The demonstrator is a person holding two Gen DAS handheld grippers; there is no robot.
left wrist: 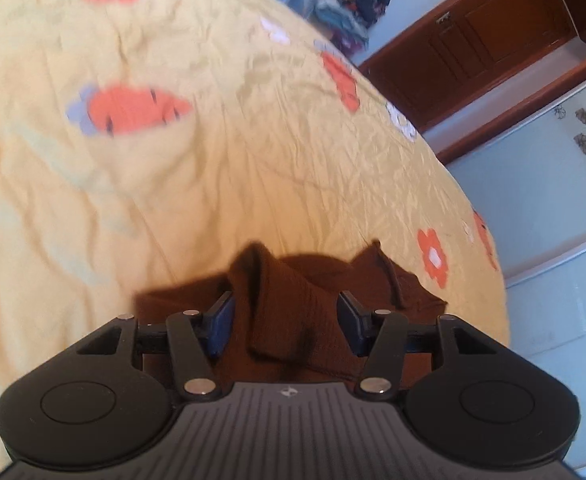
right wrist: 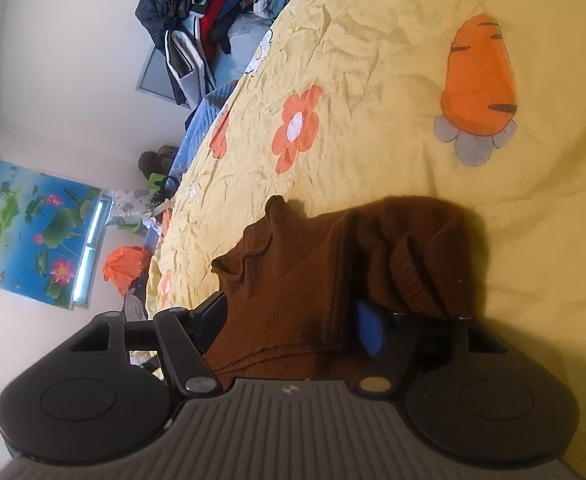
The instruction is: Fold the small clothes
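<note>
Both tongs stand apart: my left tongs [left wrist: 287, 322] and right tongs [right wrist: 289, 326] each straddle the brown knit garment [right wrist: 313, 280] without pinching it. Garment lies bunched on the near yellow bedspread [left wrist: 213, 168]; clothes pile [right wrist: 213, 12] far behind.

A crumpled yellow bedspread printed with orange flowers and carrots [right wrist: 373, 60] covers the bed, a heap of dark mixed clothes [right wrist: 213, 12] lies at its far end, a blue lotus-pond wall poster [right wrist: 33, 232] hangs nearby, and a brown wooden door [left wrist: 481, 44] stands beyond.
</note>
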